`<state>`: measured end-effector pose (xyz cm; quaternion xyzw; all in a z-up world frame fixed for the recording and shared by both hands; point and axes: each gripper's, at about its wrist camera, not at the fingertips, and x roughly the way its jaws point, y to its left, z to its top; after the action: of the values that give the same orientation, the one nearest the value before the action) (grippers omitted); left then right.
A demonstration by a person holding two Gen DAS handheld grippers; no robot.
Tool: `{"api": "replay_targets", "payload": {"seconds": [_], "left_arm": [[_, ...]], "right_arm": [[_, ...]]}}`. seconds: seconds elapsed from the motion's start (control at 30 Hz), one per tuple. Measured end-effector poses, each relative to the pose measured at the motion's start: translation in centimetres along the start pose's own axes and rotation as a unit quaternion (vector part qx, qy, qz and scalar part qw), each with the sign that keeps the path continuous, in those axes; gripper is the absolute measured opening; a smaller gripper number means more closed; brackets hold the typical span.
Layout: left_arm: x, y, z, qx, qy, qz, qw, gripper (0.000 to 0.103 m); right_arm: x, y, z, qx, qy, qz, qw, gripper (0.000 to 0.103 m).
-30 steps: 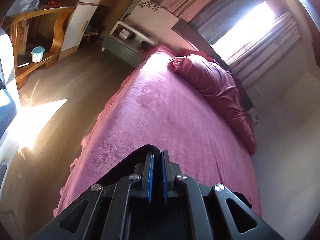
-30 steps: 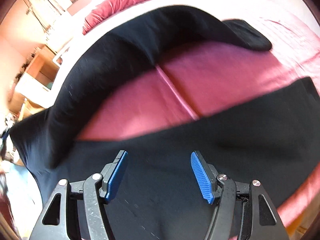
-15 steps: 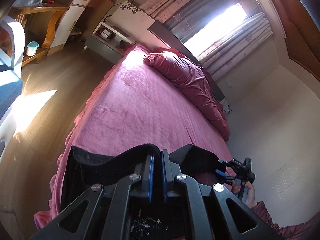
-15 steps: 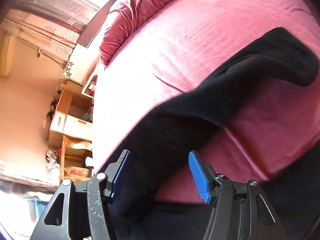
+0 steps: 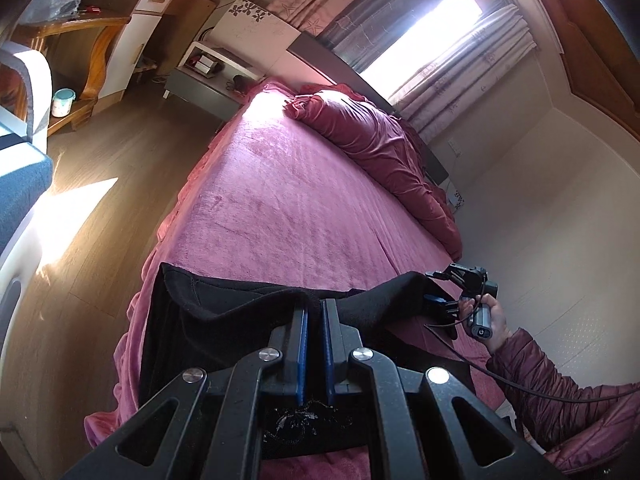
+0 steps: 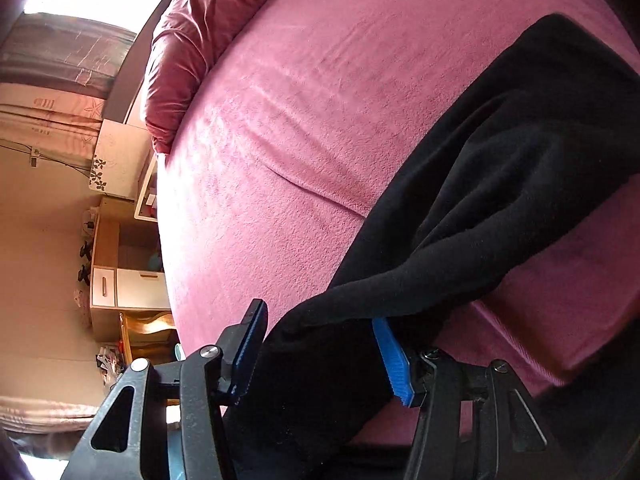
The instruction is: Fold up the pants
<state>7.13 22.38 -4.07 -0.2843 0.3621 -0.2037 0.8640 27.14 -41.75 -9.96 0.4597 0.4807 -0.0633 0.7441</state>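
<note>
Black pants [image 5: 224,312] lie across the near end of a pink bed [image 5: 288,208]. My left gripper [image 5: 314,308] is shut on a raised fold of the pants and holds it above the bed. My right gripper [image 6: 320,336] is open, with the black pants [image 6: 500,184] between its blue pads [image 6: 394,356], not pinched. The right gripper also shows in the left wrist view [image 5: 444,304], at the right end of the lifted fabric, held by a hand in a maroon sleeve.
A bunched maroon duvet [image 5: 372,148] lies along the head of the bed under the window. A nightstand [image 5: 208,76], wooden furniture [image 5: 92,52] and wood floor [image 5: 100,184] are to the left of the bed. A beige wall [image 5: 560,220] stands to the right.
My left gripper has lifted the pants fold higher and back, so more of the bed shows. My right gripper has moved onto the pants leg; fabric now sits between its open pads.
</note>
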Motion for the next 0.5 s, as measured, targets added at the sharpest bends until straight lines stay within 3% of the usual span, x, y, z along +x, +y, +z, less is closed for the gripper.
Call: {"api": "replay_targets", "payload": {"seconds": [0.17, 0.5], "left_arm": [[-0.1, 0.0, -1.4, 0.021, 0.017, 0.002, 0.9996, 0.006], [-0.2, 1.1, -3.7, 0.004, 0.036, 0.007, 0.9993, 0.006]], "right_arm": [[-1.4, -0.5, -1.2, -0.001, 0.013, 0.006, 1.0, 0.056], [-1.4, -1.4, -2.9, 0.0, 0.019, -0.001, 1.0, 0.056]]}}
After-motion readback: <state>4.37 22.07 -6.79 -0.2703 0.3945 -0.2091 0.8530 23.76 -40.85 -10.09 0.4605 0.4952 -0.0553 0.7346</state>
